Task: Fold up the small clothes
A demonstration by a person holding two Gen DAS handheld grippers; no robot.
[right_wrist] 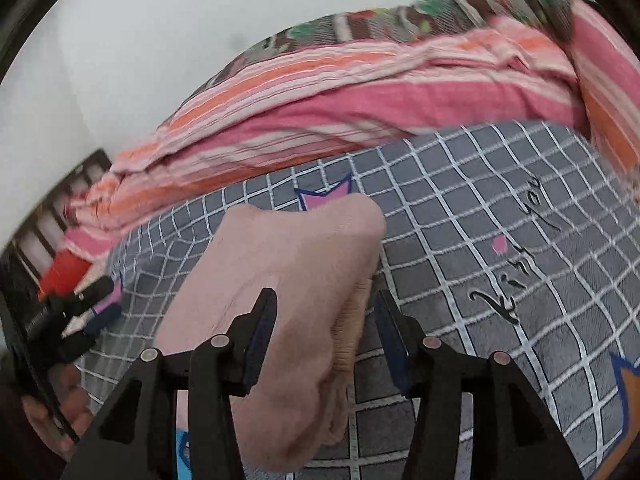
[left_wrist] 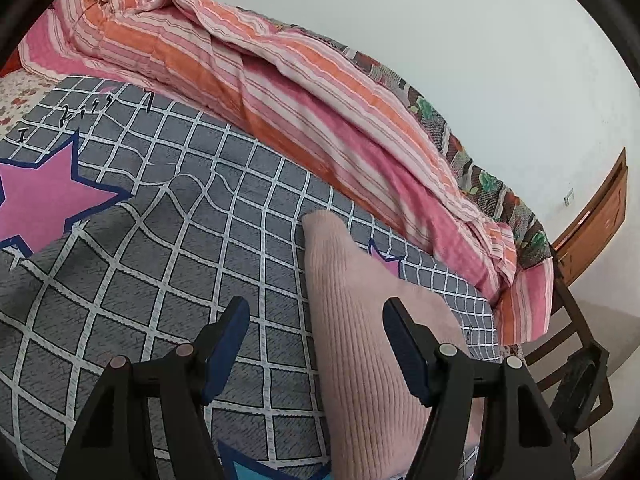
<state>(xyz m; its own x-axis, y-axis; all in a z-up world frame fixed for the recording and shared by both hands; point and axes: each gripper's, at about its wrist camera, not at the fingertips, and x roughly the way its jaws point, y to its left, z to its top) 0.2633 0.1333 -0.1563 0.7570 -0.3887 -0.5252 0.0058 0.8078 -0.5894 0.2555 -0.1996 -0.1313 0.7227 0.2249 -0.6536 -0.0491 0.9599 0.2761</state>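
- Pink ribbed knit garment (left_wrist: pixel 360 320) lies on your bed's grey quilt with white grid lines and pink stars (left_wrist: pixel 168 248), folded over on itself in the right wrist view (right_wrist: pixel 288 272).
- Your left hand-held gripper (left_wrist: pixel 316 344) is spread wide, holding nothing; the garment runs between its fingers.
- Your right hand-held gripper (right_wrist: pixel 326 336) is also wide apart and empty, just above the garment.
- A striped pink-and-orange duvet (left_wrist: pixel 280 92) is bunched along the wall side.

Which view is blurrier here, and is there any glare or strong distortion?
Right wrist view: motion blur smears the striped quilt and pink garment. Left wrist view: sharp; garment ribs read clearly. Both: fisheye bends the grid bedsheet; soft, even light, no glare.
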